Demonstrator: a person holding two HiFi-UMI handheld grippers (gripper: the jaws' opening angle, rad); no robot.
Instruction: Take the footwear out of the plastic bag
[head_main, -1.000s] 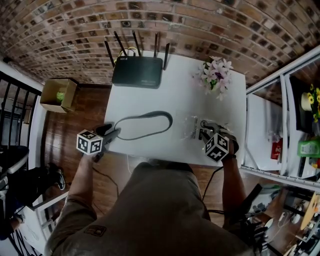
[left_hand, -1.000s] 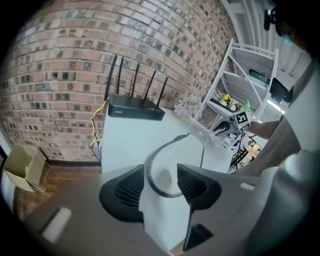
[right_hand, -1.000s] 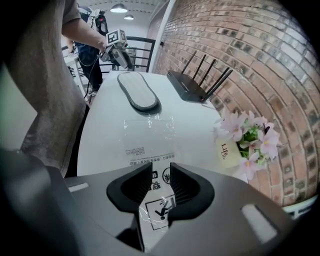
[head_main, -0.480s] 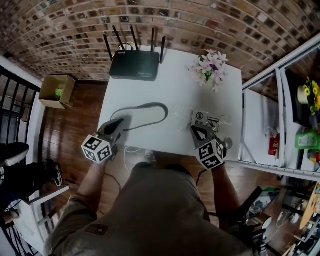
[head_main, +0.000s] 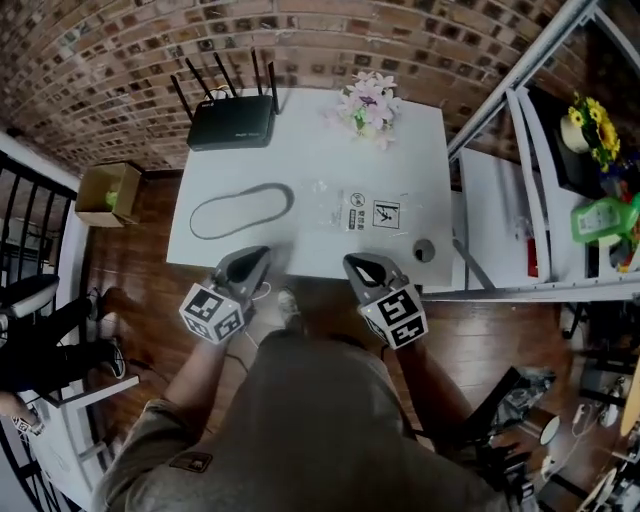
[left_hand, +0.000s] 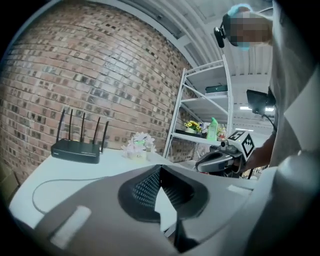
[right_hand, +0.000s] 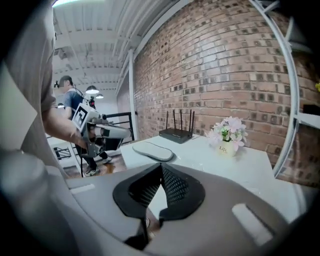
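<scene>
The left hand-held gripper (head_main: 258, 258) and the right one (head_main: 353, 264) are both closed on nothing, held off the bench (head_main: 310, 150) edge farthest from the router (head_main: 232, 127). The insole (head_main: 242, 209) lies bare before the router, with the bag (head_main: 365, 208) further right. A careless swing could likely sweep the light bag off.

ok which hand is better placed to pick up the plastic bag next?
Right, probably. The right gripper hangs off the table's near edge, directly in front of the plastic bag, fingers shut and empty. The left gripper, also shut, lines up with the grey insole instead, further from the bag.
</scene>
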